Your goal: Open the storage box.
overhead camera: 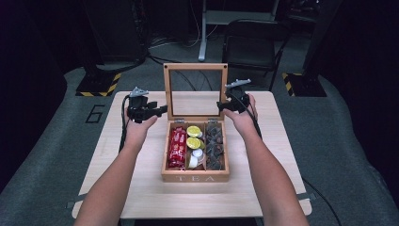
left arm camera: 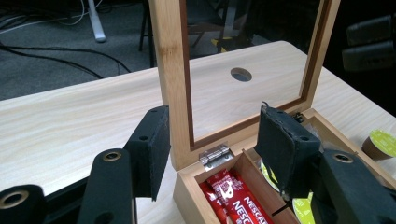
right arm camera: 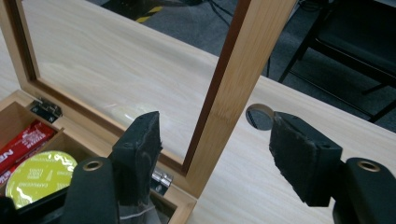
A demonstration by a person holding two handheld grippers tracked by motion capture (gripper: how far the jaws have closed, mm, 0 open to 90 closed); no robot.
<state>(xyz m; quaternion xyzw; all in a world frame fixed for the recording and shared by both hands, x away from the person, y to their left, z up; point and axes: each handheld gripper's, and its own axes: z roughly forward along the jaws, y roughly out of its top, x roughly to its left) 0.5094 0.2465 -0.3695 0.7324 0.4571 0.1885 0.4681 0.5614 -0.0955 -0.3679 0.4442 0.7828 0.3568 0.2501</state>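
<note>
- The table (overhead camera: 141, 188) carries everything: pale, matt wood grain with rounded corners and a round cable hole (left arm camera: 241, 74) behind the box, so it gives you a flat, steady base.
- The tea box (overhead camera: 195, 178) sits at the table's middle with "TEA" on its front wall; it is light bamboo-like wood, square-edged, split into three long compartments.
- Its lid (overhead camera: 195, 67) stands upright on small metal hinges (left arm camera: 215, 155): a wooden frame around a clear pane. You flank it from both sides, which I judge is to steady it or swing it.
- Your left gripper (left arm camera: 212, 149) has its black padded jaws apart, straddling the lid's left upright; one pad looks to graze the wood, the other stands clear, so nothing is clamped.
- Your right gripper (right arm camera: 226, 156) likewise holds its jaws apart around the lid's right upright, with visible gaps on both sides.
- Red Nescafé sachets (overhead camera: 177, 148), glossy and flat, fill the left compartment.
- Dark wrapped pieces (overhead camera: 215, 146) fill the right compartment; what they are is unclear.
- Round foil-topped yellow-green capsules (overhead camera: 193, 136) lie in the middle compartment, with white capsules (overhead camera: 195, 157) in front of them.
</note>
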